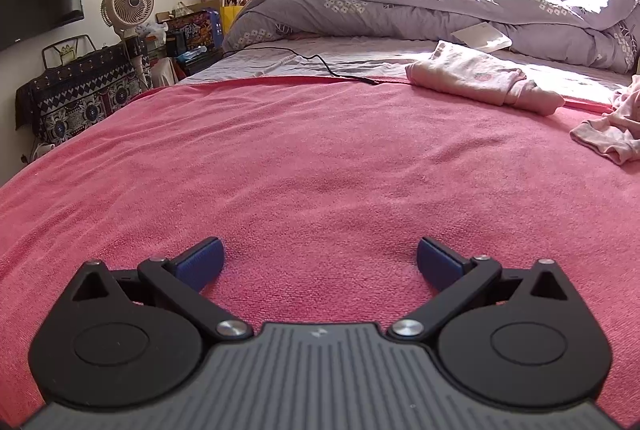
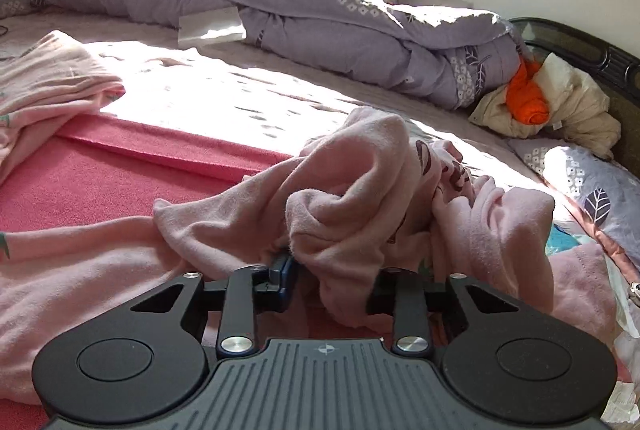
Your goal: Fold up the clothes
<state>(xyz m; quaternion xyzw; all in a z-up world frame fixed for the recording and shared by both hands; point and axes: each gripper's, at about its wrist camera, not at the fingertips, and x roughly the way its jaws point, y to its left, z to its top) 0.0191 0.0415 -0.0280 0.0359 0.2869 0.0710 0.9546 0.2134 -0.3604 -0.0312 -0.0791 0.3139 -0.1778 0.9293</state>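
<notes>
My right claw (image 2: 328, 282) pinches a bunch of the crumpled pink top (image 2: 360, 198) on the red blanket (image 2: 120, 174). My left claw (image 1: 320, 262) waits wide apart, holding nothing. I should lift slowly, then grab another edge and spread it flat.

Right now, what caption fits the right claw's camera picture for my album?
Right claw shut on a crumpled pink garment atop the red blanket, ready for folding.
</notes>
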